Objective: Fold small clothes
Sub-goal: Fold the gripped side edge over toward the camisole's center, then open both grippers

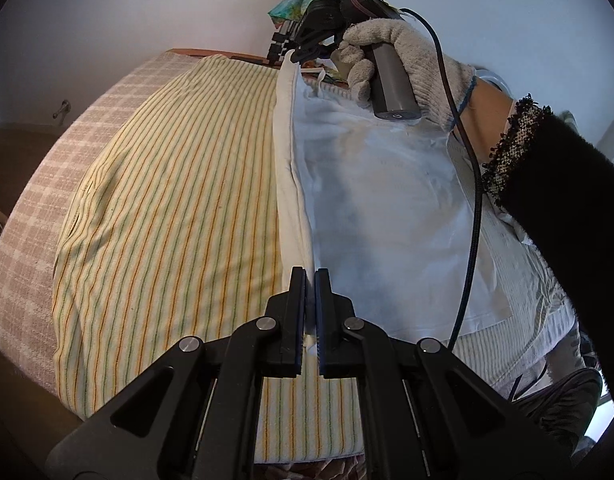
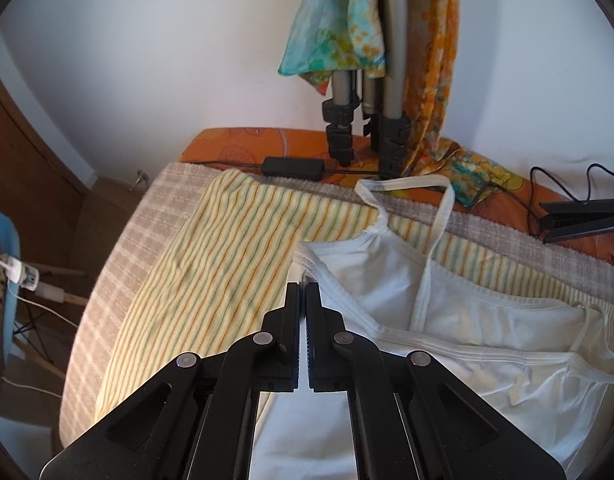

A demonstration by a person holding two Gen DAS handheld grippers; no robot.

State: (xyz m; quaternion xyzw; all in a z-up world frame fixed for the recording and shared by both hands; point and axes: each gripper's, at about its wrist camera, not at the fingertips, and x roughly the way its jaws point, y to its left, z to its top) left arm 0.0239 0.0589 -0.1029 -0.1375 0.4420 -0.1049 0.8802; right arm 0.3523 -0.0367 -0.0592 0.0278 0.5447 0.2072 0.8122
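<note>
Both claws are pinched down on one white top (image 1: pixel 379 216), a strappy vest w/ thin shoulder straps, which lies on a striped towel (image 1: pixel 167 208) spread over a checked blanket (image 1: pixel 23 216) on the bed. Left claw (image 1: pixel 311 276): fingers nearly together, a sliver of white hem caught between the pads at the top's near edge, on the fold line that runs up the middle of the towel. Right claw (image 2: pixel 303 290): jaws likewise closed to a slit, gripping the white cloth at the armhole corner by the far end of that same fold; in the left wrist view it shows at the far edge of the bed, held by a gloved hand (image 1: pixel 403 60) w/ a black cable hanging from the handle. The folded edge is stretched in a line between the two claws, so the top sits doubled over, its body lying toward the right side of the bed. In the right wrist view the straps (image 2: pixel 407 188) loop out toward the far edge, one reaching onto an orange cover (image 2: pixel 235 144) beyond the blanket. Also at the far edge: tripod legs (image 2: pixel 347 128) draped w/ a coloured scarf (image 2: pixel 339 28), a black power brick (image 2: pixel 293 168), and a black clamp (image 2: pixel 579 218) at the far right corner.
</note>
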